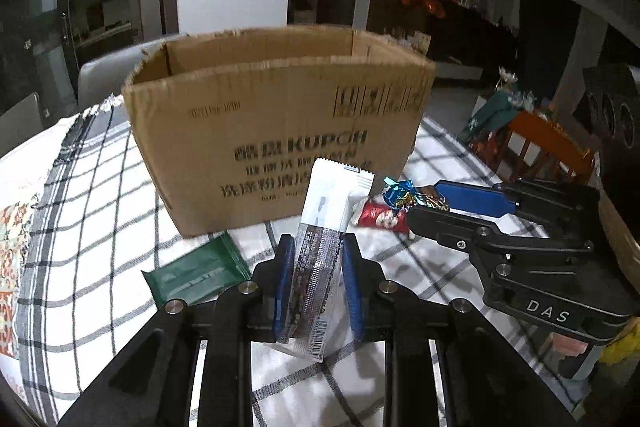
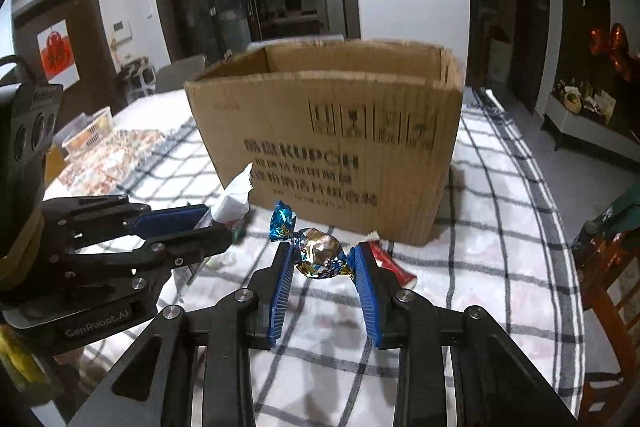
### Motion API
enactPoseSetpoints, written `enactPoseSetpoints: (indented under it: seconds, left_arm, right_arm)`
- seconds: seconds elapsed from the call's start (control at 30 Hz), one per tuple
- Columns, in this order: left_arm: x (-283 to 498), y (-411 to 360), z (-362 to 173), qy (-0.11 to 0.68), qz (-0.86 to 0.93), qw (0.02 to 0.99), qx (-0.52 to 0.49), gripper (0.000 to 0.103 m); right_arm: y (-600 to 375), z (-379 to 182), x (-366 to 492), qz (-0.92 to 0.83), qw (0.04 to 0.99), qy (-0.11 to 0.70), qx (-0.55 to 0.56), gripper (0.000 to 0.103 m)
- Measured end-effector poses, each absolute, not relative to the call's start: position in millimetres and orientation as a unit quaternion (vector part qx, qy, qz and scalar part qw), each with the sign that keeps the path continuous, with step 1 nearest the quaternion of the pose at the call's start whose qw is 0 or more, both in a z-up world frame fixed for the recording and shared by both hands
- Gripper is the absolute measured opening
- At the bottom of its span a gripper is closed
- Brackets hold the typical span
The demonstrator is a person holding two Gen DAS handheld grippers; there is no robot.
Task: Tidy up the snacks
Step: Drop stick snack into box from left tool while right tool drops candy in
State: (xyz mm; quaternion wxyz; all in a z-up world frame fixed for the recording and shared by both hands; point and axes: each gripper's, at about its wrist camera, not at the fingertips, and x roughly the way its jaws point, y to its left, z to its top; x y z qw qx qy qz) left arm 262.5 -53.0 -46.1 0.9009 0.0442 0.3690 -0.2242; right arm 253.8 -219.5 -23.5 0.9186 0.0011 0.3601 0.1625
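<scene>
Holding tight matters now: the left gripper (image 1: 318,259) pinches a long white snack packet (image 1: 324,227), and the right gripper (image 2: 320,259) pinches a shiny foil candy (image 2: 320,253). Straight ahead stands the open cardboard box (image 2: 340,131); lift both over its rim, then let go.

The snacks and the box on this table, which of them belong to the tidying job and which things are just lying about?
Part of the job:
- white stick packet, gripped in the left claw
- foil-wrapped candy, gripped in the right claw
- open cardboard box
- green packet and red packet on the checked cloth

Just lying about:
- plastic basket
- wooden chair
</scene>
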Motion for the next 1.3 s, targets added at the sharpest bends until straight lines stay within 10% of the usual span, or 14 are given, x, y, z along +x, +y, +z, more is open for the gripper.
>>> enactPoseSetpoints:
  seconds: [1.3]
  left_arm:
    - [354,-62,62,0.258,-0.216,0.94,0.052,0.023]
  right_arm:
    - [-220,71,335,0.141,0.956,0.257,-0.004,0.033]
